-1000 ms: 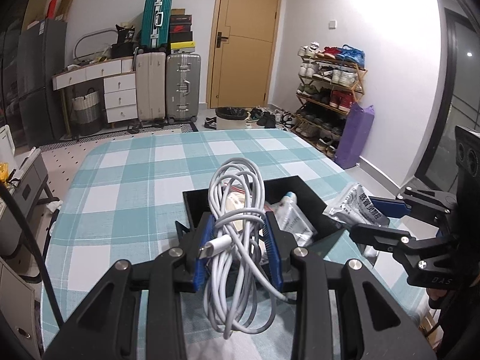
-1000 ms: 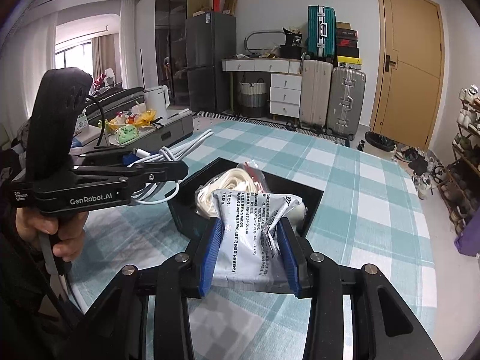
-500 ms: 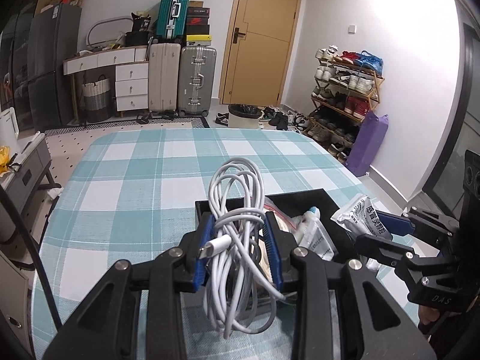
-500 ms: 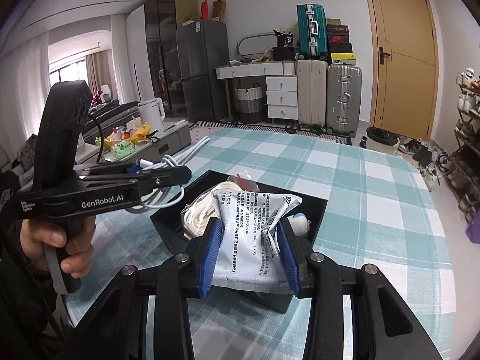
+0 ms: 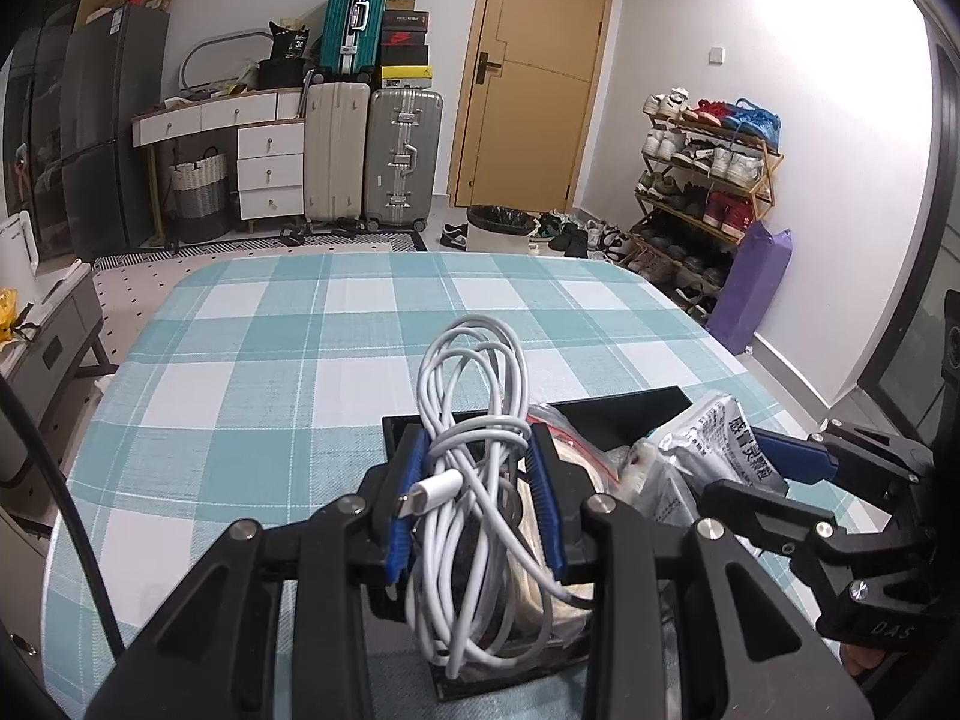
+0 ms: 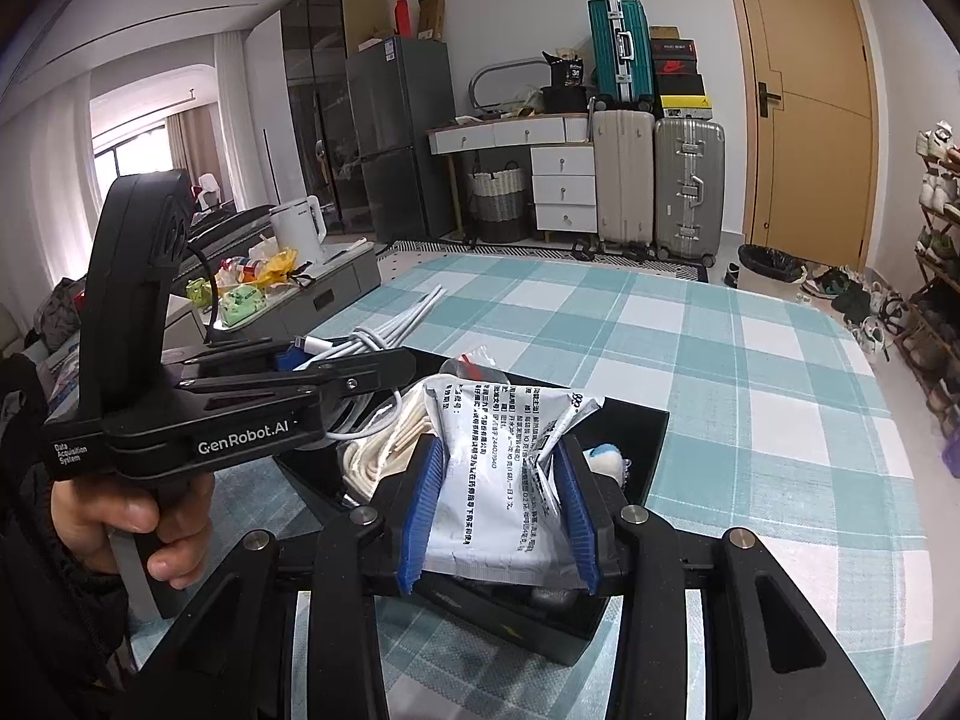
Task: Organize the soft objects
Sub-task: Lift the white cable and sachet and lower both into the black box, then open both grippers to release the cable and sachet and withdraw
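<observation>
My left gripper (image 5: 477, 507) is shut on a coiled white charging cable (image 5: 474, 468), held just above the near part of a black box (image 5: 624, 405) on the checked tablecloth. My right gripper (image 6: 498, 510) is shut on a silver-white printed packet (image 6: 498, 468) over the same black box (image 6: 636, 420). In the box lie a bag of cream rope (image 6: 384, 450) and a small blue-and-white item (image 6: 606, 459). In the right wrist view the left gripper (image 6: 354, 354) reaches in from the left, a hand (image 6: 132, 516) on its handle. The right gripper (image 5: 774, 462) with its packet (image 5: 726, 438) shows at the right of the left wrist view.
The teal and white checked table (image 5: 336, 360) stretches ahead of the box. Beyond it stand suitcases (image 5: 372, 156), a white drawer unit (image 5: 264, 162), a door (image 5: 534, 78) and a shoe rack (image 5: 702, 180). A low grey cabinet (image 6: 312, 294) with clutter stands to the left.
Both grippers have moved forward and down over the black box with their loads still held. The box now lies closer beneath them.
</observation>
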